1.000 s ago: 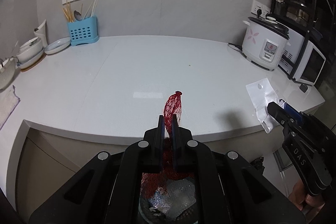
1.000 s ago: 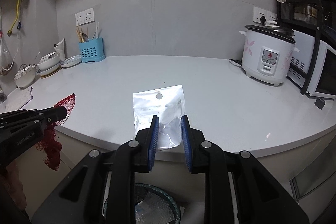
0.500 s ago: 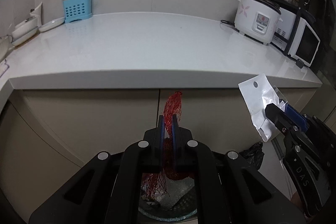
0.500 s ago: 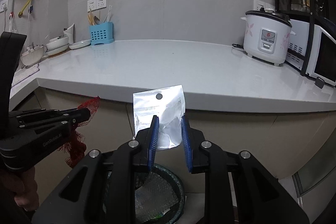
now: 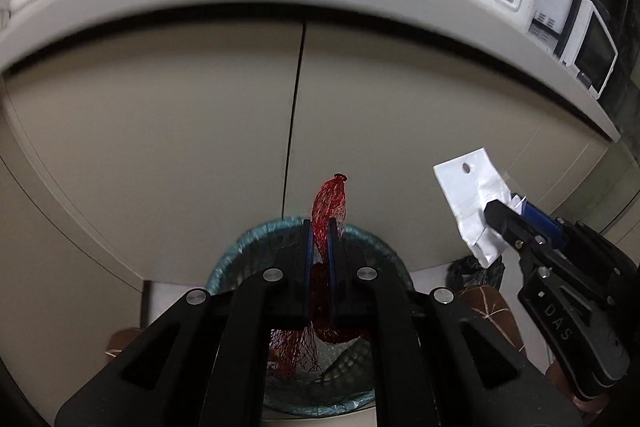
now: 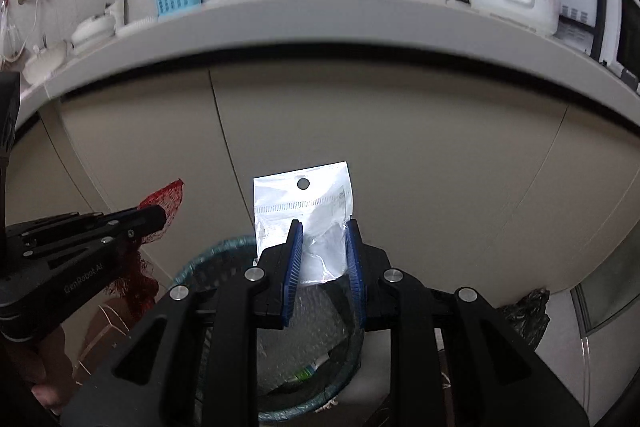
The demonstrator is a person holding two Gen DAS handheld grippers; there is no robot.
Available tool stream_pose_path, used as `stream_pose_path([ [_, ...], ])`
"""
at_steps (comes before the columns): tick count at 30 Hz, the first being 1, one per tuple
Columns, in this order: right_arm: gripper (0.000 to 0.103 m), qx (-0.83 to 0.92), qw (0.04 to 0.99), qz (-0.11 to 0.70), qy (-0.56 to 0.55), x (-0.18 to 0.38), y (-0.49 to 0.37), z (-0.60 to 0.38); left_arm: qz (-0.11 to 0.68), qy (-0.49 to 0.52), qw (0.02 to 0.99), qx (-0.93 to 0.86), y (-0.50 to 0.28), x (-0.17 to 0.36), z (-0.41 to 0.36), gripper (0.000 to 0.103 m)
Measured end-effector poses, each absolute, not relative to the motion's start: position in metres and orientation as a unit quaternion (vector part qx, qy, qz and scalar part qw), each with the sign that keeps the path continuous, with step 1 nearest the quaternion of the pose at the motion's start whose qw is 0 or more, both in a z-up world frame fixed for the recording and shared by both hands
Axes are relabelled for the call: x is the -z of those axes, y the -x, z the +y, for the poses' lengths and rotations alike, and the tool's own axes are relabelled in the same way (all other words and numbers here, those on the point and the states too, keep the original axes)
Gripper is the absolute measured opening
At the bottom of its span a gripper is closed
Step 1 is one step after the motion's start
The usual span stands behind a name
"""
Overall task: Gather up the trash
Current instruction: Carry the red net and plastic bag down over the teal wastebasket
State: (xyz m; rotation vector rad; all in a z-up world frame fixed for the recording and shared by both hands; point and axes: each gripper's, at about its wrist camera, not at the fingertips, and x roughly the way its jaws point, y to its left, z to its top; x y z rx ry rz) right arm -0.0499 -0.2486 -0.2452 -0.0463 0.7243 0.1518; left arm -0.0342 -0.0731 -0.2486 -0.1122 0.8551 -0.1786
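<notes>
Red mesh net (image 5: 330,203) pinched in left gripper (image 5: 319,227), long axis vertical, knotted tip up, tail dangling into trash bin (image 5: 236,251) at frame bottom. Right gripper (image 6: 323,231) clamps white plastic pouch (image 6: 304,203), hang-hole end up, above bin rim. Both grippers level, facing cabinet doors (image 5: 160,131).

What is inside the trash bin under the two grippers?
Inside the trash bin lies bubble wrap and a small green and white item. The gripper bodies cover the rest, so anything deeper stays unseen.
</notes>
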Motion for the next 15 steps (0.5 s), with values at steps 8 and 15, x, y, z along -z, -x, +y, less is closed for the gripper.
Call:
stream_pose_path([
  [8, 0.021, -0.073, 0.913, 0.4, 0.022, 0.299, 0.044, -0.252, 0.453, 0.06, 0.885, 0.086, 0.021, 0.317, -0.076, 0.005],
  [15, 0.021, -0.07, 0.9, 0.431, 0.012, 0.339, 0.036, -0.255, 0.479, 0.057, 0.871, 0.089, 0.009, 0.364, -0.087, 0.007],
])
